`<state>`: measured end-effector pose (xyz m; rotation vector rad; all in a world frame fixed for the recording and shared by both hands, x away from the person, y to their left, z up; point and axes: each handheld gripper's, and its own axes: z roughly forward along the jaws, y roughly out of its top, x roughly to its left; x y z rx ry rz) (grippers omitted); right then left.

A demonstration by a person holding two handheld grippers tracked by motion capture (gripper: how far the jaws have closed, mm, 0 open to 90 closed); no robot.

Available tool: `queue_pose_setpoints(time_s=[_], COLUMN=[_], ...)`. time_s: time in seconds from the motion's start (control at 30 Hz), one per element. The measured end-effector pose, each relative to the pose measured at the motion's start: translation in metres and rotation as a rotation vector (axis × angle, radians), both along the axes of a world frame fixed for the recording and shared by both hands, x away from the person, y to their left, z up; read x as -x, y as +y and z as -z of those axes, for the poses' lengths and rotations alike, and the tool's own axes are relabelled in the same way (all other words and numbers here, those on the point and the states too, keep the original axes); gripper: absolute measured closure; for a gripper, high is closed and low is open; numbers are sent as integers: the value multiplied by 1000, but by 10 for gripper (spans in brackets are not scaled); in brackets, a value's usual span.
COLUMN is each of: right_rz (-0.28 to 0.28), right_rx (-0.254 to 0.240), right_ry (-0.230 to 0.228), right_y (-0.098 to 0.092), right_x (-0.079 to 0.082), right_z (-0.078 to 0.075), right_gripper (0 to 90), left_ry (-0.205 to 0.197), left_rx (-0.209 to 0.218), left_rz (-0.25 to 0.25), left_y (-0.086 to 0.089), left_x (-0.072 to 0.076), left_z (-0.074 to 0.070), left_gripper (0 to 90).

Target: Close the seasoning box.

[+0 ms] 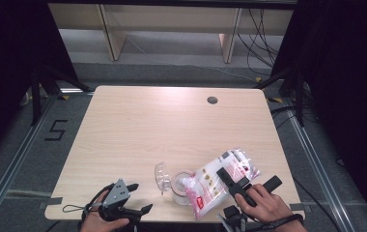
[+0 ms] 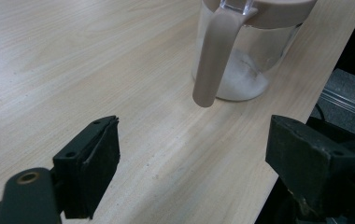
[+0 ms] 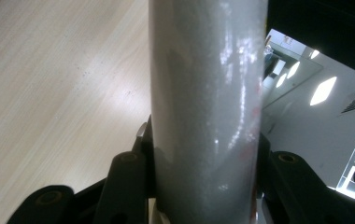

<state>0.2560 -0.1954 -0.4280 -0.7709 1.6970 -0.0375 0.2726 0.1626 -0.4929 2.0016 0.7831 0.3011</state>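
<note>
Resting at the near left desk (image 1: 123,125) edge: left gripper (image 1: 134,197), jaws released, holding nothing. Standing just right of it, near the front edge: one clear jar (image 1: 181,186) with flip lid (image 1: 162,175) open, a little white powder inside. Grasping one tilted refill bag (image 1: 222,181): right gripper (image 1: 234,182), clenched around its body, mouth over the jar. Advisable: keeping the bag mouth centred above the opening, tilting slowly, avoiding spillage. Count: one jar, one bag, two grippers.
</note>
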Motion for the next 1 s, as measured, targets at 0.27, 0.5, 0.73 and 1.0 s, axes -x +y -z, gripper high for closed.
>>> queue_pose_setpoints(time_s=[0.27, 0.5, 0.73, 1.0], right_rz=[1, -2, -2, -1], right_rx=[7, 6, 5, 3], right_ry=[-3, -2, -1, 6], right_y=[1, 1, 0, 0], right_x=[1, 0, 0, 0], right_z=[-1, -1, -1, -1], right_gripper=[635, 636, 636, 636], left_ry=[-1, -1, 2, 2], left_rx=[1, 0, 5, 4], left_rz=[0, 0, -3, -2], left_y=[0, 0, 0, 0], left_x=[0, 0, 0, 0], left_z=[0, 0, 0, 0], left_gripper=[174, 174, 174, 174])
